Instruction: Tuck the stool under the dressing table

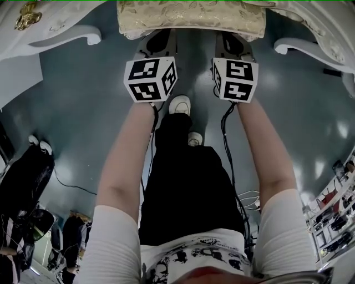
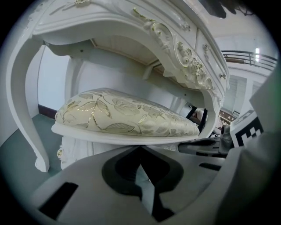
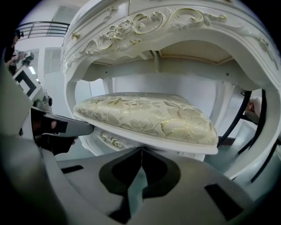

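Stool [image 1: 191, 16] is at the top of your head view, its gold-leaf cushion partly beneath the front edge of the dressing table [image 1: 61, 36], between the table's curved white legs. The far part of the seat is out of view.

From the left gripper view, the dressing table's [image 2: 175, 44] carved, gilt-trimmed front arches above the seat, and one curved leg comes down at the left. The stool [image 2: 127, 116] sits inside that arch, its cushion resting on a white rim. The right gripper view shows the same: table front [image 3: 145, 22] overhead, stool [image 3: 149, 114] beneath it.

The grey-green floor [image 1: 83, 111] spreads out below you, with your black trousers [image 1: 188, 183] and a white shoe [image 1: 179, 104] between your arms.

Your left gripper [image 2: 140, 149] has its jaws brought together with nothing between them, tips right at the underside of the seat rim. Your right gripper [image 3: 141, 150] is the same: jaws together, empty, tips at the rim's lower edge. Whether the tips actually press on the rim, you cannot tell. The two grippers sit side by side at the stool's near edge, and thin cables [image 1: 227, 144] trail back along your right arm.
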{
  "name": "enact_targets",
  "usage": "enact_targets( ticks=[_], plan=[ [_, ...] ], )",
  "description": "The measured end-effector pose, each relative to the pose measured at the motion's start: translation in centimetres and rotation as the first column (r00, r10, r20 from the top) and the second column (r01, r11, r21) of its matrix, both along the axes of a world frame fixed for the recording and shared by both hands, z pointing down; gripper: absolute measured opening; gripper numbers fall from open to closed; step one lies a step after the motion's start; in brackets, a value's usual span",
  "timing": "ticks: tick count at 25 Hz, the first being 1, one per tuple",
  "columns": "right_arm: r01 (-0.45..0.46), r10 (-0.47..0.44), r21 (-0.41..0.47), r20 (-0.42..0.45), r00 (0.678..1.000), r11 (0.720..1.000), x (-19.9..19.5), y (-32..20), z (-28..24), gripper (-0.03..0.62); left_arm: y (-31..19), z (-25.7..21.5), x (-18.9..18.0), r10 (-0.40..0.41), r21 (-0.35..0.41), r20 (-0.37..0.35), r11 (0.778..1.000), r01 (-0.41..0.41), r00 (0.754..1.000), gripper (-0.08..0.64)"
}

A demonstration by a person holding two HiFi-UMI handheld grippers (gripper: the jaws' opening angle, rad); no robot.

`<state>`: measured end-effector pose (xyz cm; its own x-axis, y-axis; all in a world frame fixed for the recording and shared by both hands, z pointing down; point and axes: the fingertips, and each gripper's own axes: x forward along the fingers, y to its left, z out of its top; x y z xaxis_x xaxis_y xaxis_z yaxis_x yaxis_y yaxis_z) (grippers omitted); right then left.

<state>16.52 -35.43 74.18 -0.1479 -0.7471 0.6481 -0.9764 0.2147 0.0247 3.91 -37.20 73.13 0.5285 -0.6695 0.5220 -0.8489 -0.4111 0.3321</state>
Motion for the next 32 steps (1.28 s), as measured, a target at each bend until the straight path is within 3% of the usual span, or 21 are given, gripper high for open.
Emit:
enact_targets(
  ticks=[6,11,17,25,32],
  plan=[
    [0.061,-0.059,0.026,-0.059,0.997,0.998,-0.5,-1.6,-0.1,0.018,-1.5,0.1,0.3,0.070,0.031,0.085,0.997,-0.073,0.994,0.017],
    [0.057,-0.057,0.014,-0.026,0.998,0.998,-1.0,-0.3,-0.7,0.018,-0.3,-0.8,0.6,0.082,0.033,0.083,0.996,-0.085,0.993,0.017],
    [0.027,-0.026,-0.021,0.067,0.997,0.999,-1.7,4.4,-3.3,0.017,4.5,-4.1,1.3,0.143,0.011,0.063,0.990,-0.144,0.988,0.017],
    [0.004,-0.009,0.034,0.152,0.988,0.999,-2.4,10.3,-15.2,0.017,11.8,-15.3,1.6,0.204,0.079,0.019,0.976,-0.205,0.979,0.017],
    [0.048,-0.069,0.134,0.154,0.986,0.990,-2.1,14.4,-28.2,0.017,14.4,-28.8,1.6,0.172,0.208,0.010,0.963,-0.171,0.985,0.017]
  ],
)
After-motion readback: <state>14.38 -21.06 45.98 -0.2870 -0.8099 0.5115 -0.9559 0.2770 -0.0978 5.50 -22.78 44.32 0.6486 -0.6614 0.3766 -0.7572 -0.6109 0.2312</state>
